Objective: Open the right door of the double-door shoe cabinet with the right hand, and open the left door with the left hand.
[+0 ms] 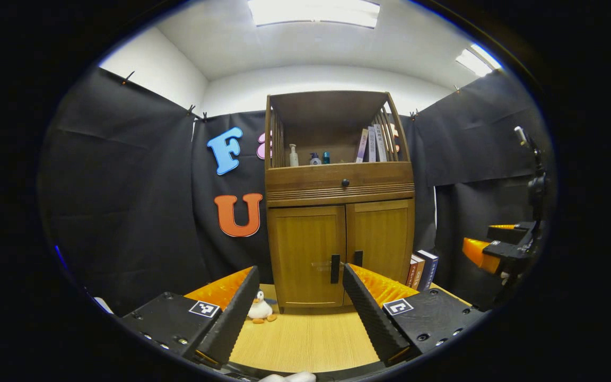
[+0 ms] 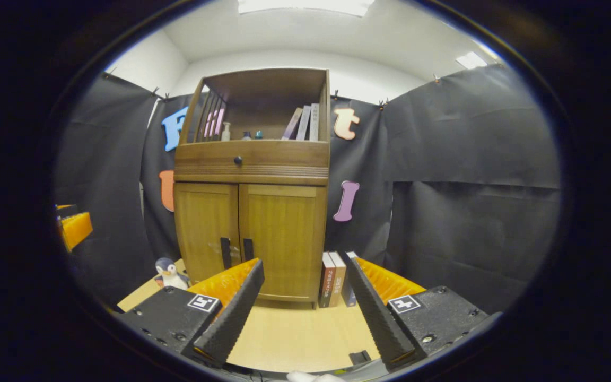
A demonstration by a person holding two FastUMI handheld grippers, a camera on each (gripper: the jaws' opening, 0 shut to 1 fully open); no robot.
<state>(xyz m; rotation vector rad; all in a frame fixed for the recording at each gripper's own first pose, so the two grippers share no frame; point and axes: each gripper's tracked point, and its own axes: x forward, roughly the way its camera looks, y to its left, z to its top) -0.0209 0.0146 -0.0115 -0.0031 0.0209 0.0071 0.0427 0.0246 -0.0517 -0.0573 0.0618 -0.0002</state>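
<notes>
A wooden shoe cabinet stands on the table with both doors closed: left door and right door. Two dark vertical handles meet at the middle seam, the left handle and the right handle. My left gripper is open, held in front of the left door and apart from it. My right gripper is open too, facing the right door's lower right corner with a gap. The right gripper also appears far right in the left gripper view.
A drawer with a round knob sits above the doors, under an open shelf with bottles and books. Books lean beside the cabinet's right side. A plush duck and a penguin toy sit left of the cabinet on the wooden table.
</notes>
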